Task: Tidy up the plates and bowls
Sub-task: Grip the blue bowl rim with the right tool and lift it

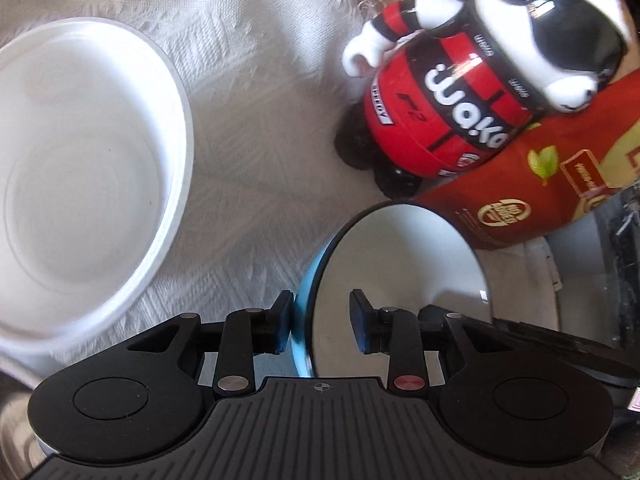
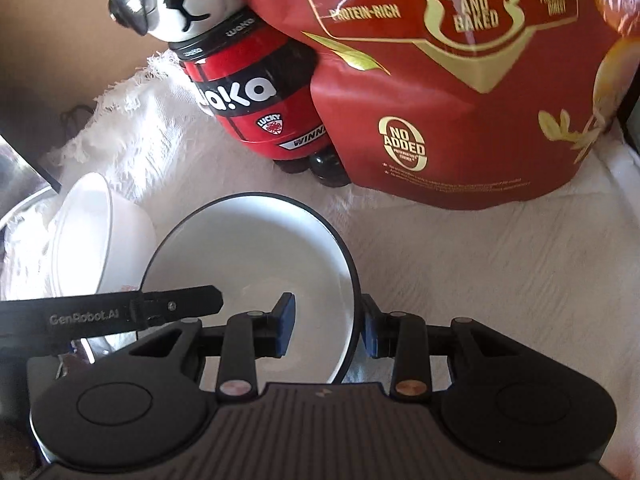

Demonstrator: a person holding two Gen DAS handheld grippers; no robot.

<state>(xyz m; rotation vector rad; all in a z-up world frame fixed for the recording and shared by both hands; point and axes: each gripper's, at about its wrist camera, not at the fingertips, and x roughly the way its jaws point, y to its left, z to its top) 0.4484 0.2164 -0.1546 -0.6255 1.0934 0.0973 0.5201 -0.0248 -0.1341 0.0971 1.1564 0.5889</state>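
Step in hand: we judge that the blue bowl (image 1: 394, 280) is being carried between both tools toward the white bowl (image 1: 88, 168), most likely to nest inside it.

Left gripper (image 1: 322, 326): it straddles the near-left rim of the blue bowl – one pad lies against the blue outer wall, the other stands clear of the white inner face, so the jaws are apart and not pinching.

Right gripper (image 2: 330, 328): it straddles the opposite rim of the same bowl (image 2: 256, 276), one pad inside and one outside. The outer pad is half hidden by the rim, so we cannot tell whether it clamps.

Blue bowl, position: tilted, with its white inside facing us, just beside the white bowl (image 2: 100, 240) and in front of the red bag (image 2: 460, 92).

Doing it well: we would firm up the left pinch before lifting further, keep both hands level so the rim does not slip, and lower the bowl centred over the white one (a tilted entry could knock rim on rim).

Hazard: the bear bottle (image 1: 472, 92) leans on the bag close behind – we should swing wide of it.

Surface: a white woven cloth (image 1: 248, 120) with a fringed edge; soft, so set-downs will be quiet but slightly uneven.

Room: bright sidelight, with little else visible beyond the cloth.
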